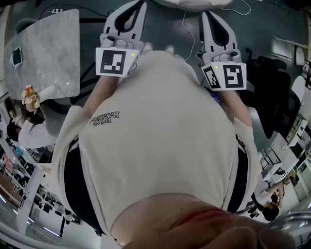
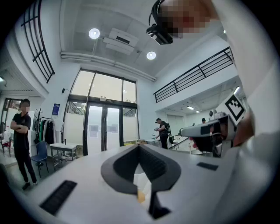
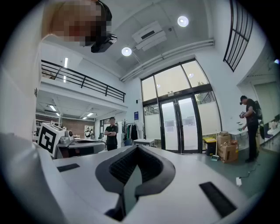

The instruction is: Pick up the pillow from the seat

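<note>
Facing the pillow [image 1: 194, 4], taken here to be the pale rounded thing at the top edge of the head view. It lies ahead of both claws and nearer the right one, and what it rests on is cut off.

The step in hand is judged to be the reach, with no contact yet made. To do it well:
- Part both claws before arrival, since each is now pressed together and could only prod the soft cover.
- Bring them in level from opposite sides.
- Take a generous fold of fabric, or squeeze the pillow between the two.
- Lift only once the hold is firm, because a soft thing is likely to sag and slip.

Left claw [image 1: 136, 7]: held level and pointing forward, with the hand close against the person's shirt [image 1: 160, 126]. In the left gripper view the claw [image 2: 140, 148] has its tips meeting, with nothing between them.

Right claw [image 1: 208, 16]: level and forward, roughly parallel to the left and well apart from it. In the right gripper view the claw [image 3: 138, 148] is likewise closed and empty.

Neither gripper view shows the pillow.
</note>
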`<control>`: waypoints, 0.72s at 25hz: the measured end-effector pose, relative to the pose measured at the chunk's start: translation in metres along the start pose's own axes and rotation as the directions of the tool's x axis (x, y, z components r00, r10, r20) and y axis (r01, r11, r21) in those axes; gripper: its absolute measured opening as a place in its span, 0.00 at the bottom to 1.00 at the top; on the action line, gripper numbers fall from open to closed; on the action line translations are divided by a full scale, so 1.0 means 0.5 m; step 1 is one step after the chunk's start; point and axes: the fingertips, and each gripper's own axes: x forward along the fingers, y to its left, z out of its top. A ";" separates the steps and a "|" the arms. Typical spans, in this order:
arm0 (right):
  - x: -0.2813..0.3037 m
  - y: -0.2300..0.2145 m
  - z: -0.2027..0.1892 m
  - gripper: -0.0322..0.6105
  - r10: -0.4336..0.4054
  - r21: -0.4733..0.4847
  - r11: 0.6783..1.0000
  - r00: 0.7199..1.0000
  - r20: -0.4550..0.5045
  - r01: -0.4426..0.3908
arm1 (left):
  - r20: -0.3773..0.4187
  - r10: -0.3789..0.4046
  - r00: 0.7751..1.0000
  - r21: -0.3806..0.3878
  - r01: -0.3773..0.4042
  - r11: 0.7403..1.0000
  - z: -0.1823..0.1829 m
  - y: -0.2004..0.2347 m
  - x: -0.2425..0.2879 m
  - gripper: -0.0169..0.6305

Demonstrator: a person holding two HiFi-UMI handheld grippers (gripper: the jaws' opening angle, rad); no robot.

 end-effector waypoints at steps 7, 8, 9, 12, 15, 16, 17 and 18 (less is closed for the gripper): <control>0.004 0.002 -0.008 0.06 0.011 0.004 1.000 1.000 -0.008 -0.011 | -0.001 0.016 1.000 -0.001 -0.016 1.000 -0.002 0.004 0.001 0.04; 0.004 0.000 -0.009 0.06 0.013 0.007 1.000 1.000 -0.009 -0.013 | 0.000 0.014 1.000 0.001 -0.014 1.000 -0.001 0.001 0.001 0.04; 0.004 -0.001 -0.010 0.06 0.015 0.011 1.000 1.000 -0.009 -0.015 | -0.002 0.013 1.000 0.004 -0.013 1.000 -0.001 -0.001 0.002 0.04; 0.006 -0.004 -0.009 0.06 0.023 0.034 0.999 1.000 -0.001 -0.023 | -0.011 0.013 1.000 0.005 -0.013 1.000 -0.005 -0.004 0.002 0.04; 0.003 -0.007 -0.010 0.06 0.032 0.053 0.998 0.999 0.006 -0.033 | -0.018 0.017 1.000 0.004 -0.017 1.000 -0.008 -0.010 0.001 0.04; 0.002 -0.008 -0.011 0.06 0.036 0.057 0.998 0.999 0.007 -0.036 | -0.018 0.018 1.000 0.004 -0.018 1.000 -0.008 -0.012 0.002 0.04; 0.001 -0.009 -0.012 0.06 0.039 0.062 0.997 0.999 0.008 -0.039 | -0.015 0.019 1.000 0.004 -0.019 1.000 -0.008 -0.014 0.003 0.04; 0.001 -0.008 -0.013 0.06 0.043 0.068 0.997 0.999 0.010 -0.043 | -0.009 0.021 1.000 0.003 -0.021 1.000 -0.007 -0.015 0.003 0.04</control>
